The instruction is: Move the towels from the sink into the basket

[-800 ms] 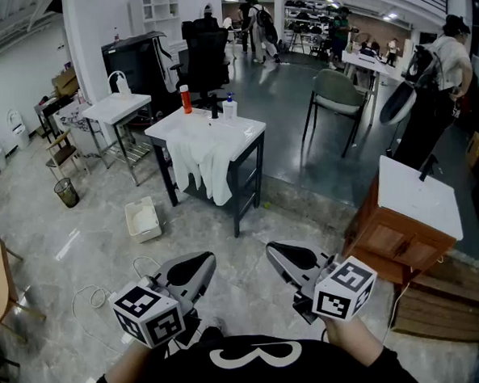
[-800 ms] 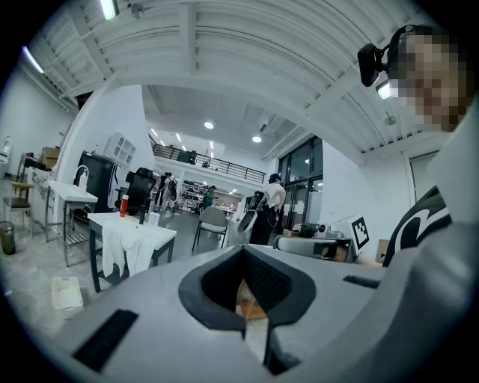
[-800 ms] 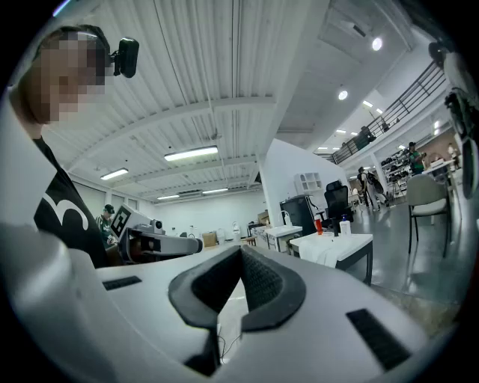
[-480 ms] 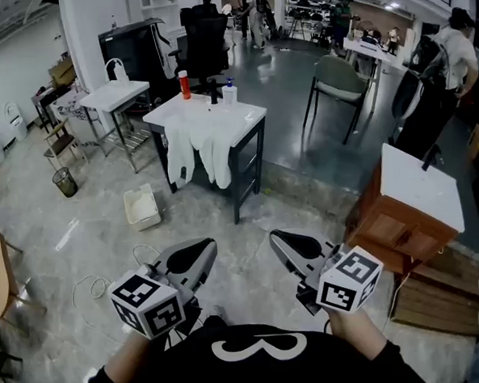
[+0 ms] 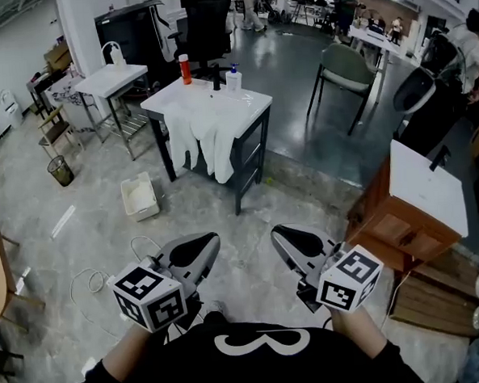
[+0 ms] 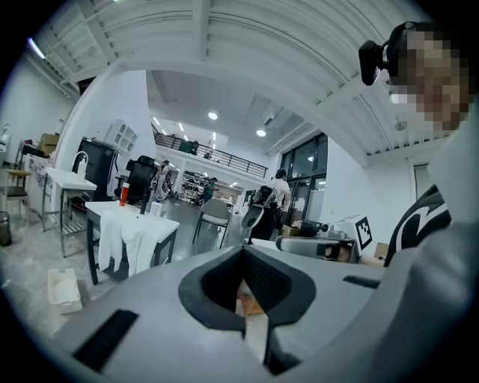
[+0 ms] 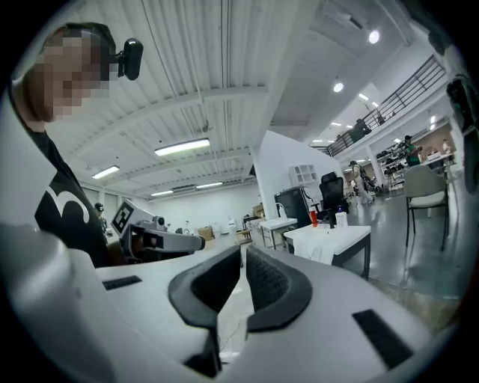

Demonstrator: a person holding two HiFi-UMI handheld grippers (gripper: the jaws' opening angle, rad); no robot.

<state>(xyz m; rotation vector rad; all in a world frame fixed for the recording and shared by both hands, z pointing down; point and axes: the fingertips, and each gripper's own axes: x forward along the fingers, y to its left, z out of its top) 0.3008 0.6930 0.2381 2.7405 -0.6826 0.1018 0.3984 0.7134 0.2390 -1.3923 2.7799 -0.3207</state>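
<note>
We're in a big open workshop or lab hall here, no home this. Polished grey floor [image 5: 249,218] runs far back, a white beamed ceiling [image 7: 194,82] carries strip lights, and there's a railed mezzanine [image 6: 209,155] up behind. Work stations stand loose all over: a stand-alone sink [image 5: 218,107] on a metal frame, a side table [image 5: 107,77], an office chair [image 5: 205,23], a wooden cabinet [image 5: 396,234]. People [image 5: 345,6] move about at the rear, with racks behind them, possibly of equipment.

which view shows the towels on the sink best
The head view: the towels hang in full over the front of the sink. The left gripper view shows them small at left; the right gripper view, tiny.
</note>
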